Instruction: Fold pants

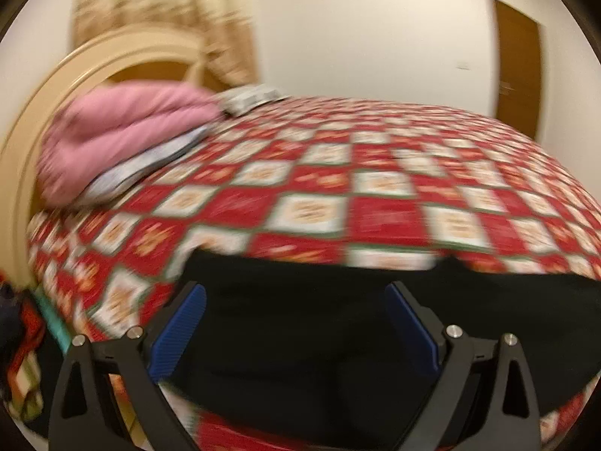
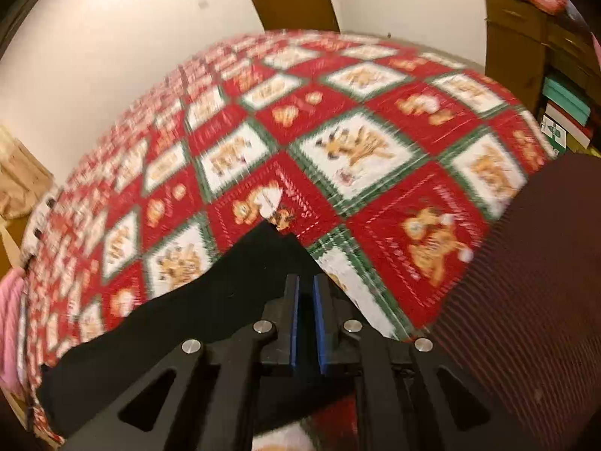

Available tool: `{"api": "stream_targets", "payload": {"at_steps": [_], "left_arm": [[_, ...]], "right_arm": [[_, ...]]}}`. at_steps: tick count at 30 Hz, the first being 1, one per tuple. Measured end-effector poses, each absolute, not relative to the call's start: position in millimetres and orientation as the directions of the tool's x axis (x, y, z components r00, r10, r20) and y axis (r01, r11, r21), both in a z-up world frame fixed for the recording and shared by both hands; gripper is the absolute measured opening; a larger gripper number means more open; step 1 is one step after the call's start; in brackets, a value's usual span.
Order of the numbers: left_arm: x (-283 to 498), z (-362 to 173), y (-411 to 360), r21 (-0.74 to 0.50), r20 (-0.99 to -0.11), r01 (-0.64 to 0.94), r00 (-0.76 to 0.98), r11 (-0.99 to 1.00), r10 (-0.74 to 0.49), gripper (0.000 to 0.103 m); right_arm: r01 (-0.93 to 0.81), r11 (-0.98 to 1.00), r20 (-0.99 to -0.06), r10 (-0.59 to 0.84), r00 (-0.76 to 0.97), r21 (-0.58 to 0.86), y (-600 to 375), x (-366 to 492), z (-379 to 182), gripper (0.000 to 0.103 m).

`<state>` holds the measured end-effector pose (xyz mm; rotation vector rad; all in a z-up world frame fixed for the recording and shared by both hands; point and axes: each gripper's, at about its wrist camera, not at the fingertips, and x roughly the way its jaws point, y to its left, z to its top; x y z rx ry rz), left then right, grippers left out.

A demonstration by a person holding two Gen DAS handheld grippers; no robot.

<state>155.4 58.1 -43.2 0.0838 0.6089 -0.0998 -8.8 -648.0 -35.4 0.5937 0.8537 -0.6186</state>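
Note:
Black pants [image 1: 319, 338] lie across the near edge of a bed with a red and white checked cover [image 1: 338, 195]. My left gripper [image 1: 296, 293] is open, its blue pads spread wide just above the black cloth. In the right wrist view the pants [image 2: 169, 323] stretch from the lower left up to a raised corner at the fingers. My right gripper [image 2: 306, 282] is shut on that corner of the pants, over the checked cover [image 2: 338, 131]. Both views are blurred.
Pink pillows [image 1: 124, 127] lie at the headboard [image 1: 37, 120] on the left. A folded patterned cloth [image 1: 251, 99] lies at the far edge. A dark ribbed cloth [image 2: 526, 282] fills the right. Shelves with boxes [image 2: 563, 105] stand beyond the bed. A wooden door [image 1: 520, 64] is behind.

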Motion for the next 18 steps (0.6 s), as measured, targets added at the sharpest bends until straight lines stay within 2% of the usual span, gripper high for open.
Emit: {"api": "stream_targets", "payload": {"at_steps": [3, 5, 7, 9, 11, 14, 18], "left_arm": [[141.1, -41.1, 14.4, 0.059, -0.594, 0.262, 0.785, 0.963, -0.177, 0.098], [130.1, -45.7, -10.9, 0.039, -0.604, 0.350, 0.754, 0.936, -0.257, 0.098], [121.4, -50.8, -32.0, 0.014, -0.611, 0.428, 0.719, 0.904, -0.331, 0.098], [112.5, -56.0, -54.9, 0.027, -0.622, 0.471, 0.699, 0.882, -0.354, 0.098], [105.7, -63.3, -73.1, -0.007, -0.643, 0.521, 0.651, 0.853, -0.403, 0.098], [93.5, -72.1, -94.6, -0.038, -0.662, 0.590, 0.589, 0.806, -0.462, 0.098], [82.2, -90.3, -117.5, -0.007, -0.716, 0.646, 0.529, 0.763, -0.455, 0.098]], "right_arm": [[0.687, 0.710, -0.834, -0.280, 0.475, 0.153, -643.2, 7.3, -44.7, 0.013], [0.667, 0.735, -0.837, -0.281, 0.470, 0.127, -639.9, 12.1, -43.8, 0.022], [0.662, 0.740, -0.834, -0.288, 0.471, 0.118, -639.0, 9.8, -41.2, 0.023], [0.666, 0.734, -0.809, -0.310, 0.499, 0.130, -640.7, 1.2, -34.4, 0.030], [0.668, 0.731, -0.801, -0.315, 0.509, 0.138, -644.6, -4.4, -32.1, 0.064], [0.671, 0.726, -0.804, -0.306, 0.509, 0.149, -651.4, -13.5, -36.2, 0.067], [0.637, 0.727, -0.802, -0.208, 0.560, 0.257, -658.9, -22.8, -44.2, 0.067]]}}
